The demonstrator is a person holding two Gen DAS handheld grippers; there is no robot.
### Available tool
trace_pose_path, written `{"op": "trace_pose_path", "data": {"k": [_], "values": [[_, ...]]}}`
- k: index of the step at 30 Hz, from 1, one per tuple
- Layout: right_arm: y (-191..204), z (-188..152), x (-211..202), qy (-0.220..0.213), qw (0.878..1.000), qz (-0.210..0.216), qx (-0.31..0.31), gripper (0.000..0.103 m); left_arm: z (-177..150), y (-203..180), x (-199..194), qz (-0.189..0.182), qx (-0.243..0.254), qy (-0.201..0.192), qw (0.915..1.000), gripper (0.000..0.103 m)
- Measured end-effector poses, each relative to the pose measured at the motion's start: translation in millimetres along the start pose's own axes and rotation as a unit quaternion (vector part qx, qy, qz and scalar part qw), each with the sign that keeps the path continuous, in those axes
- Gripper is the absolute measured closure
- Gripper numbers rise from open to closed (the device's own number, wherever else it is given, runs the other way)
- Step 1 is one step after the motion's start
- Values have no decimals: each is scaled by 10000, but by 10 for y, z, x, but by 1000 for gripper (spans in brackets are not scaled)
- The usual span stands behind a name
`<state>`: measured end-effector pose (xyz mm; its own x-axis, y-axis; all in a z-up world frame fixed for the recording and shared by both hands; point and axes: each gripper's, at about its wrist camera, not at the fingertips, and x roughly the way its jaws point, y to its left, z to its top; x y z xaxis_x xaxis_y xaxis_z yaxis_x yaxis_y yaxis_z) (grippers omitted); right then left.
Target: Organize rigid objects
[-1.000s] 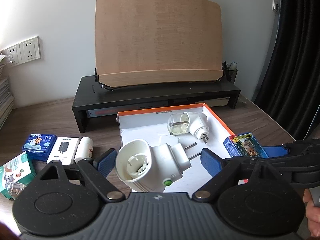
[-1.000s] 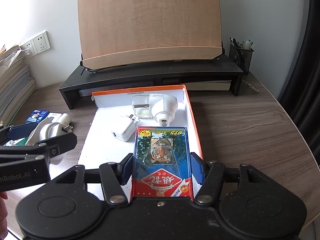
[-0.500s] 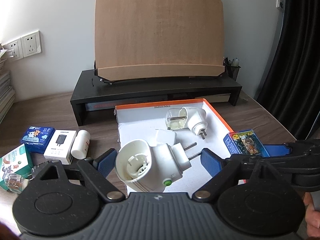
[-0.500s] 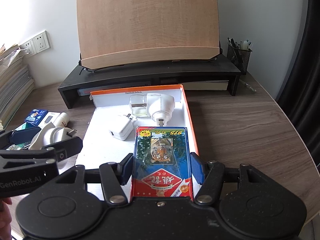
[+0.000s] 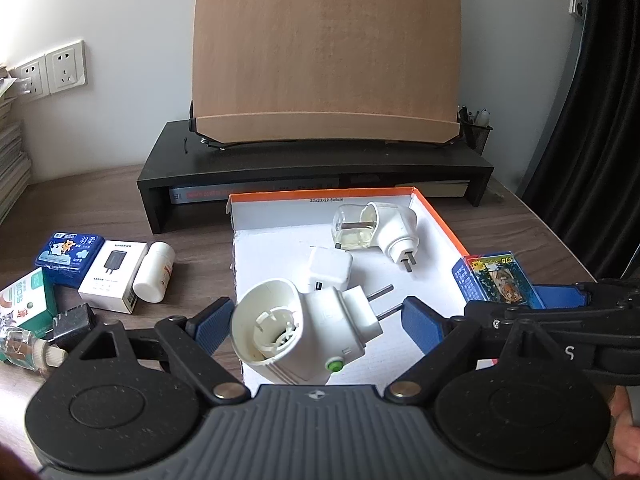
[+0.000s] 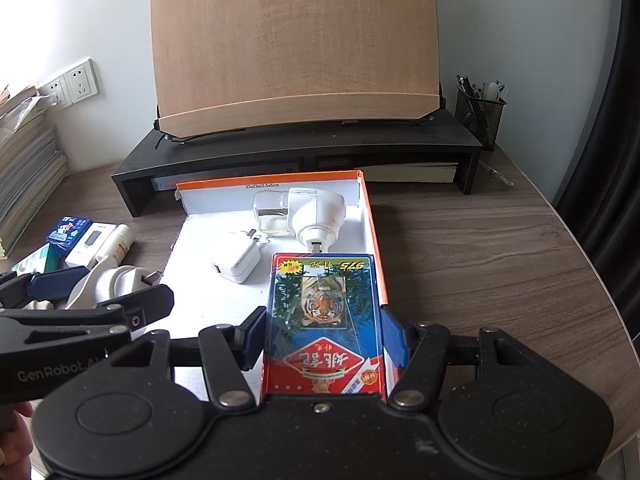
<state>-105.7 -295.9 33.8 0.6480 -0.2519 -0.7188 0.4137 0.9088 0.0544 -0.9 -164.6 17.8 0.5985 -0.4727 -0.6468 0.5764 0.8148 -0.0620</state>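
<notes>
Lowering both loads into the orange-rimmed box (image 6: pixel 370 216) just ahead is judged best done gently: the plug-in device (image 5: pixel 304 332) is held by the left tool (image 5: pixel 316 318), the tiger card box (image 6: pixel 324 320) by the right tool (image 6: pixel 324 336), each released flat beside the charger (image 6: pixel 238 262).

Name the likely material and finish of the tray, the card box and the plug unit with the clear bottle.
Tray: likely cardboard, matte white inside, orange rim; thin folded walls.
Card box: glossy printed card, perhaps film-wrapped; it shows glare.
Plug unit: smooth white plastic, metal prongs; bottle clear, glass or plastic unclear.
</notes>
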Motion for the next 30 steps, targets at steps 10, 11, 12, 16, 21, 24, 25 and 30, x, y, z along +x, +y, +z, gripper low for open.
{"op": "trace_pose_path", "data": {"k": [10,11,12,16,21,24,25,30], "values": [[19,9,152,135,9998,110,-115,32,-25,51,67,99,-171,88,9998,11],[23,10,166,149,9997,124,-132,32,-26,58,73,116,-198,94,9997,11],[27,11,178,159,9997,141,-145,32,-27,63,78,138,-205,96,9996,11],[35,20,230,183,9995,164,-186,32,-27,75,101,174,-262,115,9994,11],[22,27,294,213,9994,158,-207,32,-32,80,121,179,-259,128,9994,11],[24,32,321,223,9994,180,-209,32,-28,84,137,204,-255,135,9994,11],[25,34,330,228,9993,188,-211,32,-27,90,140,205,-260,136,9994,11],[32,33,382,264,9992,194,-220,32,-27,89,152,233,-263,144,9993,11]]}}
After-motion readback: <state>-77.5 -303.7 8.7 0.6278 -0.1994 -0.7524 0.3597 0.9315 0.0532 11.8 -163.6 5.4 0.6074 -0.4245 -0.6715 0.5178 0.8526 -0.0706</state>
